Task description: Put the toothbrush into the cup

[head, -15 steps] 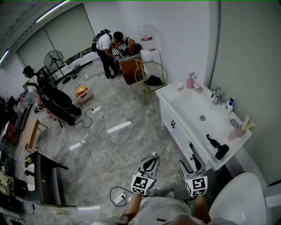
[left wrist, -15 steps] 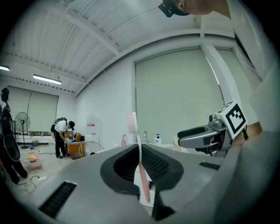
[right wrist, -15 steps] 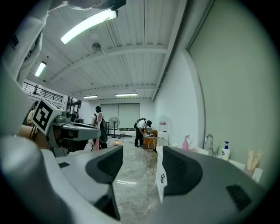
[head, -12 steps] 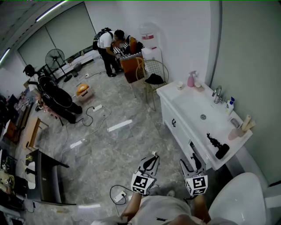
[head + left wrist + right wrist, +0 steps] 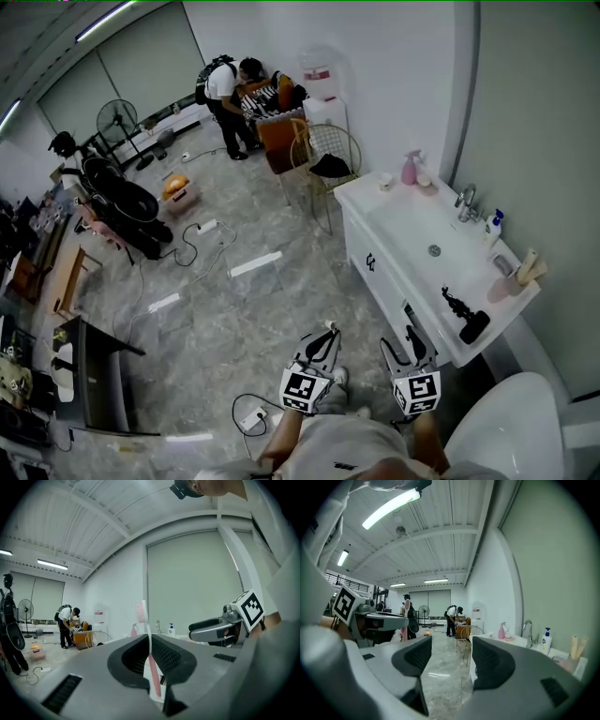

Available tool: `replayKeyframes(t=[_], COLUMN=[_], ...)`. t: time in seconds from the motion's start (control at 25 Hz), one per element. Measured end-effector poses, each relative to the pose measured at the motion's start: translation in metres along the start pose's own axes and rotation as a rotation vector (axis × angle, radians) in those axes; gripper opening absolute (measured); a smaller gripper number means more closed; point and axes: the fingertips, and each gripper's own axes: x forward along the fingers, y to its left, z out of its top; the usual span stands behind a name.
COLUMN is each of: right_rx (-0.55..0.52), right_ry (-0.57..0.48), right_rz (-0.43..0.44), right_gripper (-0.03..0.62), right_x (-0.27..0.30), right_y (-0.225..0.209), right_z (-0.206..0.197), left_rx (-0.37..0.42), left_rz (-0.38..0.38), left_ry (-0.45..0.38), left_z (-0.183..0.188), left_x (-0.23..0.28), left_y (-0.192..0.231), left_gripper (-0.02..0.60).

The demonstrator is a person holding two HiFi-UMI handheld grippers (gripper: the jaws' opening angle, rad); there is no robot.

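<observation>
- My left gripper [image 5: 151, 654] clamps a slim pink plastic toothbrush [image 5: 152, 667] upright between ribbed pads [image 5: 167, 656].
- My right gripper [image 5: 449, 660] has its jaws apart, empty.
- A round pink cup [image 5: 500, 287] sits on a glossy white counter [image 5: 370, 202].

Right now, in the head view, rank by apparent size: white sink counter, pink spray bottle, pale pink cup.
1. White sink counter, by far largest.
2. Pink spray bottle and pale pink cup look alike.
</observation>
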Motion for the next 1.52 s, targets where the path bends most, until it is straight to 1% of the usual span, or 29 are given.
replayKeyframes(t=[0.36, 0.76, 1.08, 1.52], right_rx=[-0.011, -0.012, -0.011, -0.015], right_ry=[0.027, 0.053, 0.071, 0.086], right_rz=[-0.008, -0.045, -0.074, -0.099], right_gripper=[0.279, 0.279, 0.279, 0.279], right_x=[0.043, 0.102, 0.152, 0.209], right_y=[-0.01, -0.028, -0.031, -0.021], right_z=[0.003, 0.009, 0.015, 0.018], left_rx=[0.004, 0.017, 0.012, 0.007], left_rz=[-0.038, -0.09, -0.132, -0.183], left_ry=[-0.008, -0.006, -0.007, -0.018], left_z=[0.001, 0.002, 0.001, -0.004], left_x=[0.043, 0.096, 0.124, 0.148], left_y=[0.03, 0.074, 0.115, 0.166], left_gripper=[0.038, 0.038, 0.038, 0.038])
